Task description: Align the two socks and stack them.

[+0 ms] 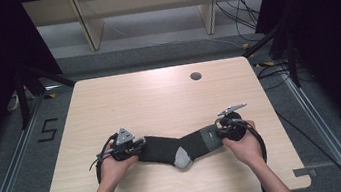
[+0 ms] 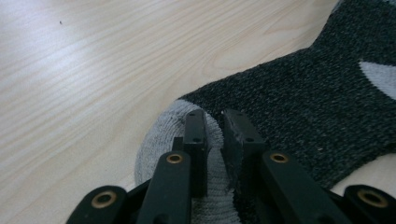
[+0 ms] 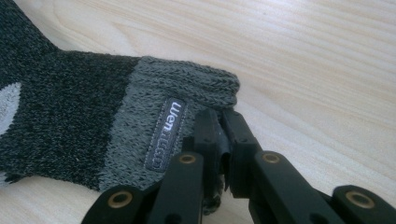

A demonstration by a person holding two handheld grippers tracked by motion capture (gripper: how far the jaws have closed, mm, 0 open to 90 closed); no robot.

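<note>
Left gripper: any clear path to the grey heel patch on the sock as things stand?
Probably not yet. The left gripper is shut on the sock's grey toe end, so it would have to let go first. After that the heel patch lies close by on bare table, with nothing between.

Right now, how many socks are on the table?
1. A dark sock lies near the table's front edge, toe in the left hand-held gripper, cuff in the right hand-held gripper. A second could hide beneath.

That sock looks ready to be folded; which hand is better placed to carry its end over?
Probably the right. Its gripper clamps the sock's ribbed cuff at the edge; the left gripper pinches the light toe. Either could.
</note>
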